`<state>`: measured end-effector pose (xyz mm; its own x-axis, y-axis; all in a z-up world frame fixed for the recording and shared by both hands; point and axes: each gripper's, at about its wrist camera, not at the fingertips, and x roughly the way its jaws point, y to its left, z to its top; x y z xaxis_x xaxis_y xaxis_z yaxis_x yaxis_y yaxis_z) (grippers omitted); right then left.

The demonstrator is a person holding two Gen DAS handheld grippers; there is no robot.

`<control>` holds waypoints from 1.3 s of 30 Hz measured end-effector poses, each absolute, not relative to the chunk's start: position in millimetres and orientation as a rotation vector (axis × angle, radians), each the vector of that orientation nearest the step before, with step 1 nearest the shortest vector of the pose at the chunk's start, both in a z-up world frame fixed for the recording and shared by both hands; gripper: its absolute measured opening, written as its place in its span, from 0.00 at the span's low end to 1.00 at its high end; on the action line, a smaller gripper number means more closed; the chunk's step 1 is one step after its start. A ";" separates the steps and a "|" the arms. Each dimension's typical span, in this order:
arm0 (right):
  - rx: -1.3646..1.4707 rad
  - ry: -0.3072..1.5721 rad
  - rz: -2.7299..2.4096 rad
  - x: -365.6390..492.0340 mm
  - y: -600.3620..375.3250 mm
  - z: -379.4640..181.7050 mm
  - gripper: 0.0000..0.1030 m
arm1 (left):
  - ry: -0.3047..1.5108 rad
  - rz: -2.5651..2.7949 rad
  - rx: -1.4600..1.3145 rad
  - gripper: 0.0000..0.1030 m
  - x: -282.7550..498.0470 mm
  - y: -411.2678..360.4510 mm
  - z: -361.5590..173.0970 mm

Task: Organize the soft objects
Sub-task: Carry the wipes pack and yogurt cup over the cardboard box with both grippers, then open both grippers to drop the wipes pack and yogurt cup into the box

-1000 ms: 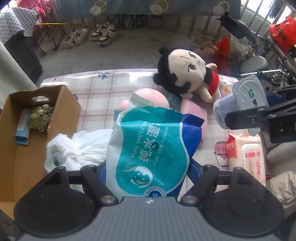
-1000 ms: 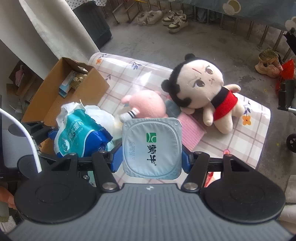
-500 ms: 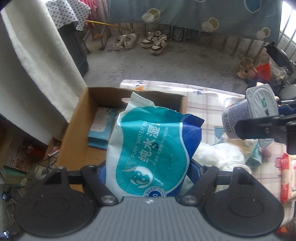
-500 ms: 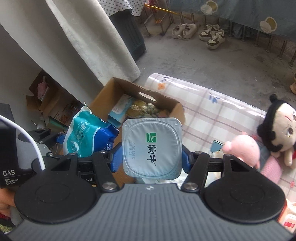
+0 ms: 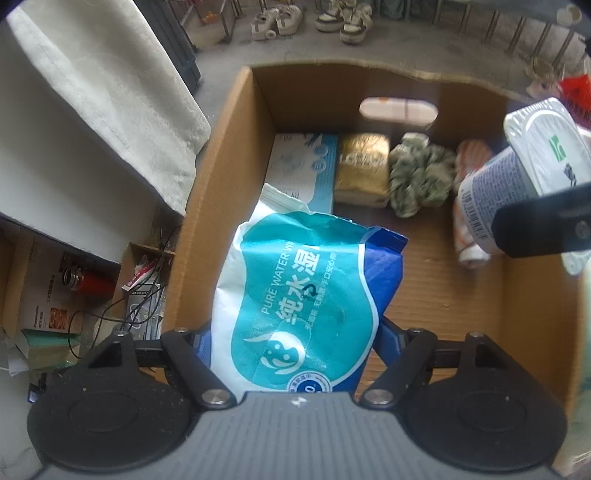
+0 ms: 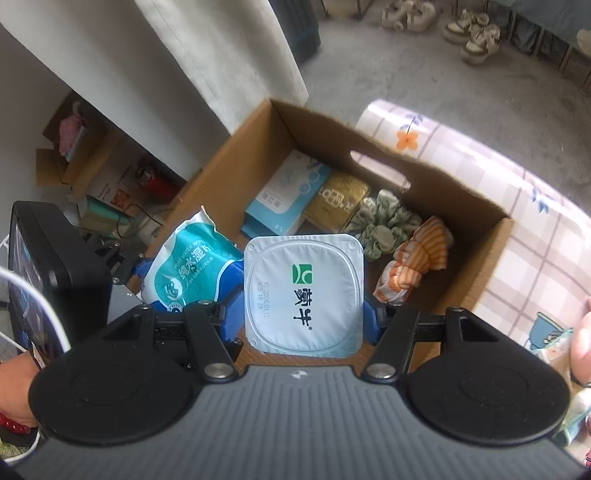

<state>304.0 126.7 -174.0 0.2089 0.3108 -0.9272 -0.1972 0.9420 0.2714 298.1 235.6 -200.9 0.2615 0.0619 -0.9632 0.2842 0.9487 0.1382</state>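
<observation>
Both tools hang over an open brown cardboard box (image 5: 229,155) that stands at the edge of a surface covered with a pale checked, flower-printed cloth (image 6: 517,206).

The left tool (image 5: 295,339), pointing steeply down, has its blue-padded jaws clamped on the sides of a soft teal, white and blue pack of wet wipes (image 5: 303,295), held upright above the left part of the box floor.

Along the far wall of the box, left to right, lie a flat white and light-blue packet (image 5: 299,166), a gold foil pack (image 5: 364,168), a green and cream fabric scrunchie (image 5: 421,177), and a rolled orange-and-white striped cloth (image 6: 421,254), the first three just beside one another. The corrugated floor nearer the tools is bare.

The right tool (image 6: 303,325) is clamped on a white plastic yogurt cup with a green logo on its foil lid (image 6: 303,291), the lid facing the camera. The cup hangs over the right part of the box, near the striped cloth.

On the floor beyond the box stand pairs of pale sneakers (image 5: 314,18).
</observation>
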 end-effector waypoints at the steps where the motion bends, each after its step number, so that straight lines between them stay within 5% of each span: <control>1: 0.101 1.333 0.352 307.7 127.2 -184.6 0.58 | 1.312 -0.155 0.325 0.78 300.3 237.3 -211.3; 22: 0.120 1.432 0.306 351.4 133.9 -262.7 0.58 | 1.380 -0.218 0.423 0.81 305.3 235.4 -290.3; 39: 0.218 1.428 0.299 363.9 151.1 -287.1 0.62 | 1.335 -0.246 0.456 0.87 288.5 241.6 -264.6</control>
<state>363.9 151.1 -287.1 0.1157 0.3309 -0.9365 -0.0725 0.9432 0.3243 288.5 241.6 -264.6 0.2259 0.0854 -0.9704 0.4256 0.8874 0.1772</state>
